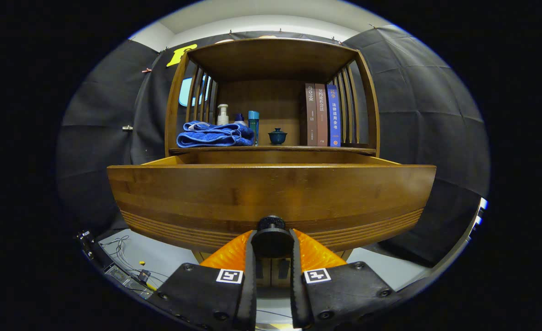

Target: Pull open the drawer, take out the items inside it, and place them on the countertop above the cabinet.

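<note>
The wooden drawer (271, 193) stands pulled out toward me, its broad front panel facing the camera. A round black knob (271, 235) sits low at the middle of that panel. My gripper (271, 243) is shut on the knob, one orange finger (227, 253) pressing on each side. The drawer's inside is hidden behind its front panel. Just above and behind the drawer runs the countertop (294, 149) of the cabinet.
On the countertop lie a folded blue towel (215, 134), a white pump bottle (223, 114), a blue bottle (253, 122), a small teal lidded cup (277, 136) and three upright books (322, 115). A wooden shelf roof (271, 55) spans above. Cables (124, 262) lie on the grey floor.
</note>
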`<state>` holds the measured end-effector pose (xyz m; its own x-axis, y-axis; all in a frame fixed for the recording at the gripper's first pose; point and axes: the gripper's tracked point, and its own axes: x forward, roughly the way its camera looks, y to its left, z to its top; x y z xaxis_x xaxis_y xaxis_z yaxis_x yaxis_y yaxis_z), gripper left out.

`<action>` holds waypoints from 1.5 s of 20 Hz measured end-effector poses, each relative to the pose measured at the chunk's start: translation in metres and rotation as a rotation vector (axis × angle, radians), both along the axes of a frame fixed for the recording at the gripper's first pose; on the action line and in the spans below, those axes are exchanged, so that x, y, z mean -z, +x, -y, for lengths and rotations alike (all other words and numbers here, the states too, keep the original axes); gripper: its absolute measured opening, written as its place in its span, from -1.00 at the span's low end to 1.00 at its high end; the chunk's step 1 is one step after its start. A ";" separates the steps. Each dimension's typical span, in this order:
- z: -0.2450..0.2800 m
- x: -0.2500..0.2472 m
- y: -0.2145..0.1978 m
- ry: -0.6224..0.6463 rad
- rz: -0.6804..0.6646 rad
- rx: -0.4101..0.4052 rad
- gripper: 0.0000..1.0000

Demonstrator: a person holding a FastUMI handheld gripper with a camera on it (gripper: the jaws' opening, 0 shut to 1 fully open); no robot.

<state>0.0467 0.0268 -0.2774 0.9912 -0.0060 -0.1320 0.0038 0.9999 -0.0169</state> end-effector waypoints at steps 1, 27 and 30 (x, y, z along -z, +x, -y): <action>-0.001 0.000 -0.002 0.000 0.000 0.000 -0.32; 0.026 -0.142 -0.018 0.203 -0.254 -0.059 0.99; 0.029 -0.148 0.014 0.217 -0.375 -0.080 0.99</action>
<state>0.0609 -0.0020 -0.1292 0.8708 0.1364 -0.4723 -0.0404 0.9773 0.2079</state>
